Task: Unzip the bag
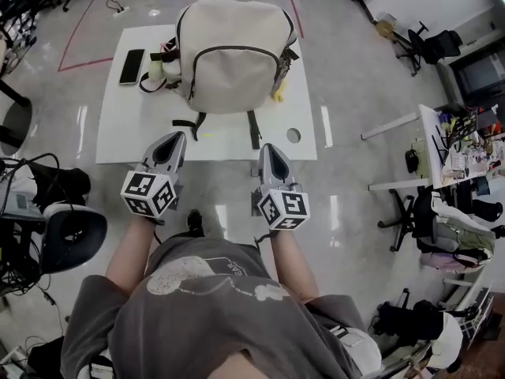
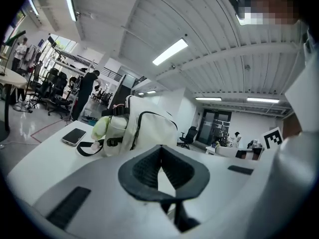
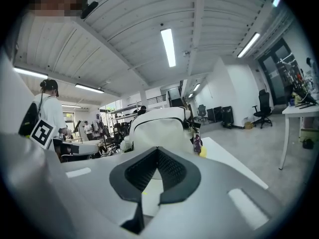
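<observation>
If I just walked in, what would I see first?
A big cream backpack sits in the middle of the white table, with a black phone lying to its left in the head view. Near the table's front edge, the left gripper and right gripper hover side by side, both shut and empty.

Zipper pull on bag (image 1: 231,54) too small to find. Yellow item (image 1: 278,95) toward table (image 1: 126,125) right edge mostly hidden behind bag. Bag base hidden behind left gripper (image 2: 160,153) in its own view. Person (image 1: 213,306) cut off at bottom edge, head view.
</observation>
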